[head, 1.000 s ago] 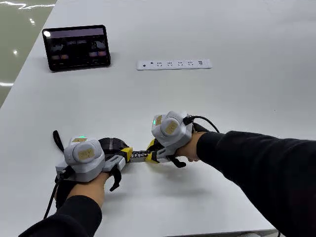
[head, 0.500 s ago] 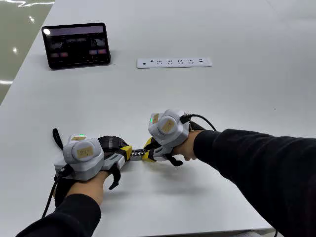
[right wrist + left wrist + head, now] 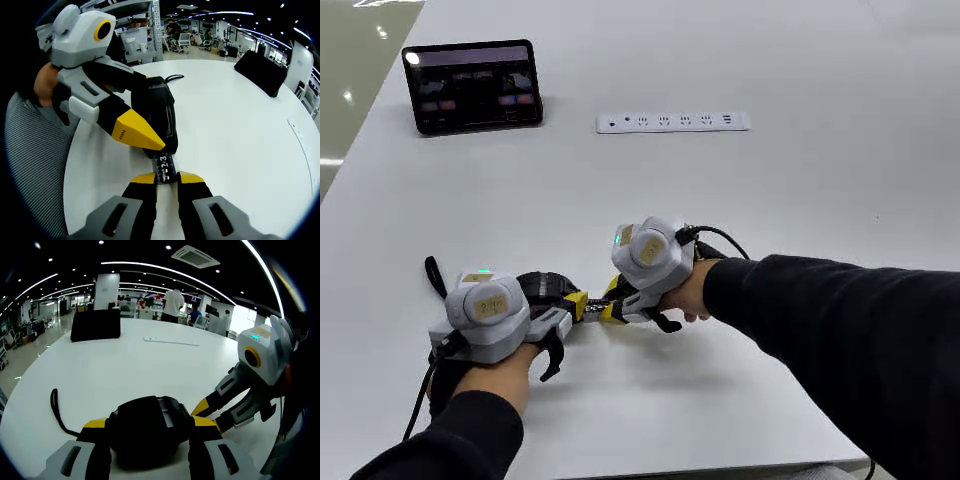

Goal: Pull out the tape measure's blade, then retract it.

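**A:** While the tape measure (image 3: 150, 427) is clamped at its sides by the left gripper (image 3: 150, 424), how should the blade (image 3: 163, 167) be handled?

**B:** It should be kept in a straight line with the tape measure's mouth. It is pinched flat between the closed jaws of the right gripper (image 3: 166, 179), just beside the tape measure, with a short printed length bridging the two. The travel is best made slowly and level, so that no twist or kink is put into the steel. The tape measure should be held down on the table (image 3: 800, 180) so that it is not dragged along. On the return, the blade should be fed in under control, not let snap.

**A:** What cannot be made out?

**B:** The blade's end hook is covered by the right jaws, so the depth of that pinch cannot be judged. The tape measure's lock button is not clearly seen. From the head view, much of the tape measure is hidden under the left gripper. The wrist strap (image 3: 54, 407) trails off the tape measure's far side. The power strip (image 3: 672, 122) and tablet (image 3: 472, 85) lie well beyond the tape measure.
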`<state>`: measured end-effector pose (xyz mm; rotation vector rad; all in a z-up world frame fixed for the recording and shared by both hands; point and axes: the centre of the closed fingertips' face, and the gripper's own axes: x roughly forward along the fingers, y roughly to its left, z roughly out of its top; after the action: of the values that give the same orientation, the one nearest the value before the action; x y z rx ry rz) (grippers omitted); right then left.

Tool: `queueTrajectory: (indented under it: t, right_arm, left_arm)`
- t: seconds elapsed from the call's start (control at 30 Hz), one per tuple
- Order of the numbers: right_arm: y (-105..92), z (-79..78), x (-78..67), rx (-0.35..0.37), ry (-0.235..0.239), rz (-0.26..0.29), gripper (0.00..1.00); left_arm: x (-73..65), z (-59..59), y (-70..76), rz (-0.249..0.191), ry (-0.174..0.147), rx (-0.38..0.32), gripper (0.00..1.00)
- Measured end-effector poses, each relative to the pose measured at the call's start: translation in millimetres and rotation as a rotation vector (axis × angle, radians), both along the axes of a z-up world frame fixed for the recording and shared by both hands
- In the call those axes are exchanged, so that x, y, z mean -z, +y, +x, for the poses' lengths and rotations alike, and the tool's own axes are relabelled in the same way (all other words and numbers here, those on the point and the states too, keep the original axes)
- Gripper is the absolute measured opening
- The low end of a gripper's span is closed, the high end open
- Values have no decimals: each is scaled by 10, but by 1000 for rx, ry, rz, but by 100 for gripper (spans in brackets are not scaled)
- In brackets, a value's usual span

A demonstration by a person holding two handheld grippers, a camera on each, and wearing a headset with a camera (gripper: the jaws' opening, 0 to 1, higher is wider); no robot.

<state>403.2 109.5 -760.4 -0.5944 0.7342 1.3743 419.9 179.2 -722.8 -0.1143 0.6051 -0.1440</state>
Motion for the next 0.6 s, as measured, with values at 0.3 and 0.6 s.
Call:
queueTrajectory:
  t: [0.3, 0.6]
  right_arm:
    - [38, -12, -3, 4, -1, 11, 11]
    - [90, -9, 0, -4, 1, 12, 11]
  left_arm:
    - [0, 2, 1, -2, -1, 1, 58]
    - [1, 5, 7, -3, -3, -3, 58]
